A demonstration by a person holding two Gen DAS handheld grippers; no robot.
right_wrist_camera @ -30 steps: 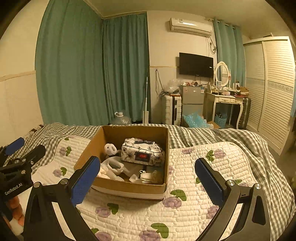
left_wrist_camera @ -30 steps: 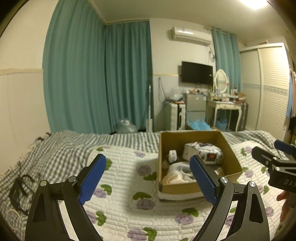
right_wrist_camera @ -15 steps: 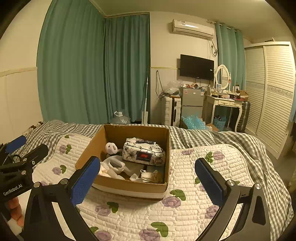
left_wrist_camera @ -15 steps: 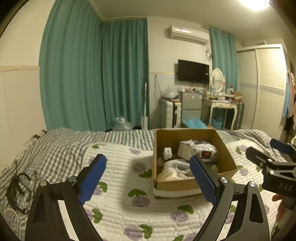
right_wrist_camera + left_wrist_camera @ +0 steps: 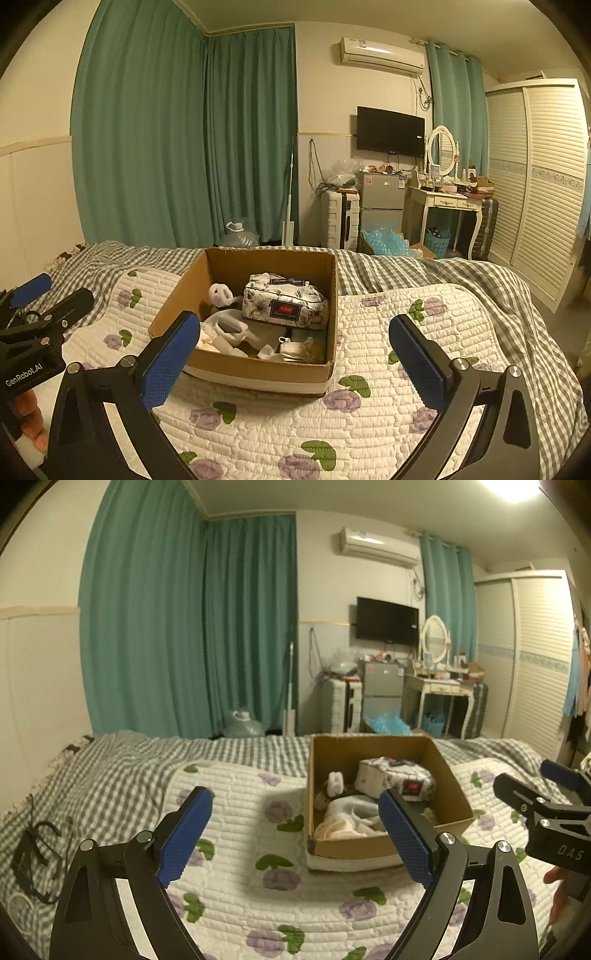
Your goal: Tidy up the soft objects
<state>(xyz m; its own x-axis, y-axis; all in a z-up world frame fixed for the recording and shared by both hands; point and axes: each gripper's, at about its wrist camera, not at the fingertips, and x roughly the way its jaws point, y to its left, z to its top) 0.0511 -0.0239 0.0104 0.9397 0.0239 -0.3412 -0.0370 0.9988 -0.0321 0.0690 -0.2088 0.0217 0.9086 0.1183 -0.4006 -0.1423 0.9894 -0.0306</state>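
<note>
An open cardboard box (image 5: 236,373) sits on a quilted floral bedspread (image 5: 406,369); it also shows in the left wrist view (image 5: 369,847). Inside lie a floral tissue pouch (image 5: 284,304), white soft cloths (image 5: 225,330) and a small white toy (image 5: 219,293). The pouch (image 5: 399,777) and the cloths (image 5: 347,816) show in the left view too. My left gripper (image 5: 295,834) is open and empty, held above the quilt left of the box. My right gripper (image 5: 291,354) is open and empty, above the box's near edge.
A grey checked blanket (image 5: 110,771) covers the bed's far side. A black strap item (image 5: 33,853) lies at the bed's left edge. Beyond the bed stand teal curtains (image 5: 184,147), a suitcase (image 5: 340,218), a small fridge (image 5: 380,199), a dressing table (image 5: 443,203) and a wardrobe (image 5: 543,184).
Both grippers have drawn back and risen slightly, so the box looks smaller and lower in the views. Both stay open and empty.
</note>
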